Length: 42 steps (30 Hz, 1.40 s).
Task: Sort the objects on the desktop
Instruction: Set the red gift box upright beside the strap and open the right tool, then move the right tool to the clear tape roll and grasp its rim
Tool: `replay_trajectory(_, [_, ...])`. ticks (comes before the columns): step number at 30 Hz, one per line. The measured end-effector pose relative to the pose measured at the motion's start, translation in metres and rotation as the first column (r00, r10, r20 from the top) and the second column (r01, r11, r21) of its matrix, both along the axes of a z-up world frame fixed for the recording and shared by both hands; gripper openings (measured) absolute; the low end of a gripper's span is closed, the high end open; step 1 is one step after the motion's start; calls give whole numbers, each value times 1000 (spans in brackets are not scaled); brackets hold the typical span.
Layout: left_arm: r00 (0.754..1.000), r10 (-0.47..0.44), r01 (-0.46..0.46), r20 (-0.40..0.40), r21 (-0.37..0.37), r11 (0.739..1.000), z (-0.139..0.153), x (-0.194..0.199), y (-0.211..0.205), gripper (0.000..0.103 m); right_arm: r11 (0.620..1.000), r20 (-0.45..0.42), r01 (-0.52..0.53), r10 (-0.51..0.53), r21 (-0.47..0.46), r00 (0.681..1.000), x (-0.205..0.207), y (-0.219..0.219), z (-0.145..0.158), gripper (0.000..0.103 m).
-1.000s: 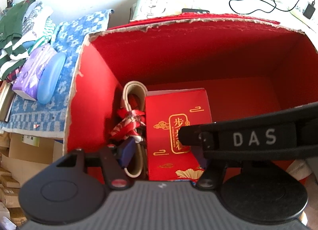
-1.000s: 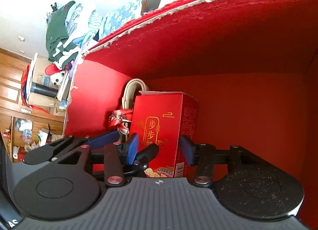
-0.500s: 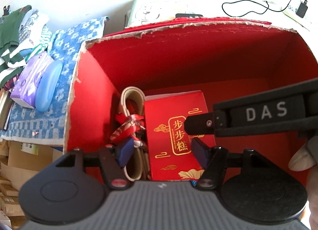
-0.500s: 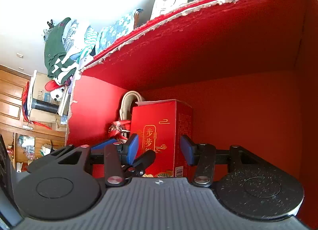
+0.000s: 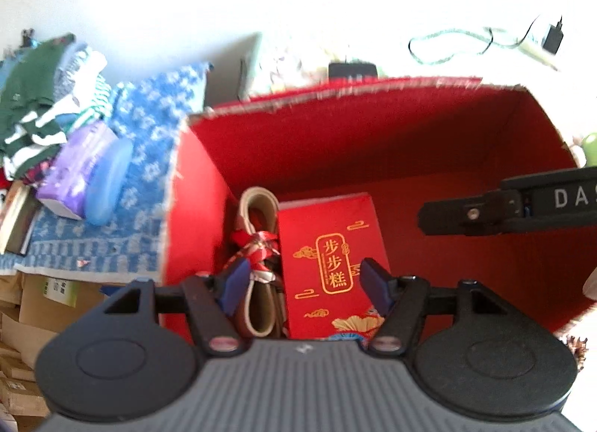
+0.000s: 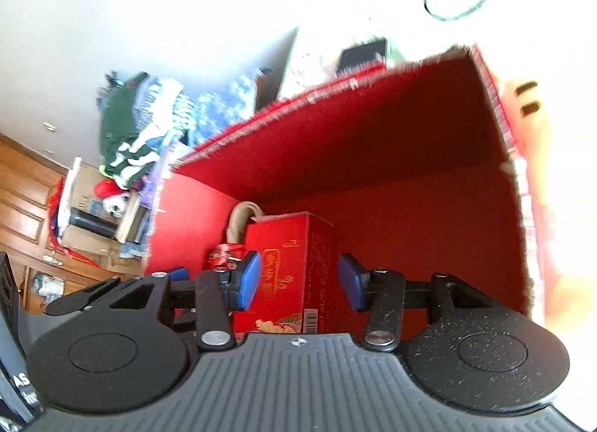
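Below us sits a large open cardboard storage box lined in red [image 5: 429, 155], its torn pale rim showing along the far edge; we hold both tools above it, looking down into it. Inside, against the left wall, lies a red rectangular gift carton printed with gold Chinese characters [image 5: 332, 264]; just beside it, between carton and wall, stands a coiled beige belt [image 5: 257, 204] tied round with a red-and-white patterned ribbon [image 5: 259, 249]; belt and carton appear to touch, though the blur keeps us from being certain. Our left gripper [image 5: 304, 279] hangs over the carton with its blue pads spread wide, released and holding nothing; our right gripper [image 6: 296, 277] likewise has its blue pads parted, empty, framing the carton [image 6: 287, 264] from above without touching it. From the left wrist view we see the black finger of the right tool reaching in over the box's right side, well apart from the carton. Outside the box, to the left, a blue-and-white floral cloth [image 5: 153, 155] carries a purple tissue pack [image 5: 74, 170] and a pale blue oval case [image 5: 108, 182], the two just beside each other; a heap of green and striped clothing [image 5: 41, 96] lies beyond them; a dark cable [image 5: 459, 45] loops across the white surface behind the box.
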<state>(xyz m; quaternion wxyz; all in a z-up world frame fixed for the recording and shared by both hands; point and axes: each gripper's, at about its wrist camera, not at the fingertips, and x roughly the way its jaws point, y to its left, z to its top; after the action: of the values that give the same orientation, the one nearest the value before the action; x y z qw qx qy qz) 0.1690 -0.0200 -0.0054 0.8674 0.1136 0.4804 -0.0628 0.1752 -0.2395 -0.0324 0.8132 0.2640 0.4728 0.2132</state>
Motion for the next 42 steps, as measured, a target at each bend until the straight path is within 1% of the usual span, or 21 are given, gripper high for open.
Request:
replay_trajectory(3, [999, 11, -10, 45, -37, 999, 20, -23, 4, 71, 999, 69, -31, 29, 38, 997, -17, -13, 15, 49])
replay_trajectory(5, [997, 20, -15, 71, -73, 997, 32, -43, 8, 74, 997, 131, -70, 64, 43, 989, -32, -22, 26, 48])
replay_trajectory(6, [997, 26, -18, 79, -96, 995, 36, -54, 9, 76, 996, 162, -89, 82, 33, 983, -40, -25, 31, 48])
replay_trajectory(9, [996, 24, -11, 82, -149, 989, 42, -87, 9, 77, 987, 231, -162, 162, -21, 959, -65, -33, 42, 48])
replay_trajectory(13, [998, 11, 0, 59, -183, 983, 36, -120, -1, 77, 957, 266, -278, 291, -85, 919, -94, -41, 41, 48])
replay_trajectory(15, [1000, 3, 3, 31, -203, 979, 27, -134, -9, 75, 944, 263, -307, 328, -119, 907, -104, -44, 35, 48])
replay_trajectory(17, [1000, 6, -6, 0, -223, 975, 16, -146, -18, 74, 934, 238, -331, 355, -136, 904, -109, -45, 24, 47])
replay_trajectory(18, [1000, 12, -18, -25, -237, 971, 10, -149, -21, 72, 923, 222, -351, 379, -156, 898, -112, -43, 18, 47])
replay_trajectory(20, [996, 24, -47, -91, -256, 965, -6, -153, -24, 67, 894, 204, -390, 433, -219, 878, -118, -35, 10, 43])
replay_trajectory(23, [984, 61, -106, -170, -267, 958, -24, -157, -27, 64, 851, 197, -440, 501, -286, 843, -123, -24, 1, 42])
replay_trajectory(24, [981, 71, -119, -182, -264, 957, -28, -161, -29, 63, 845, 198, -445, 510, -298, 837, -124, -23, 0, 42])
replay_trajectory(26, [979, 87, -134, -185, -261, 956, -31, -166, -31, 63, 840, 193, -449, 516, -304, 835, -123, -24, -1, 42])
replay_trajectory(28, [979, 89, -137, -185, -269, 953, -32, -171, -35, 66, 837, 177, -464, 523, -290, 834, -123, -28, -5, 42])
replay_trajectory(30, [979, 88, -135, -185, -260, 956, -33, -176, -42, 68, 819, 168, -487, 549, -302, 819, -128, -23, -8, 42])
replay_trajectory(34, [971, 100, -154, -215, -248, 956, -44, -177, -48, 66, 790, 160, -517, 587, -329, 794, -139, -19, -15, 41])
replay_trajectory(36, [967, 105, -160, -231, -238, 958, -48, -177, -50, 65, 791, 151, -516, 583, -328, 799, -142, -21, -17, 41])
replay_trajectory(42, [973, 97, -146, -209, -230, 962, -43, -181, -53, 66, 836, 87, -488, 522, -251, 849, -144, -49, -26, 40])
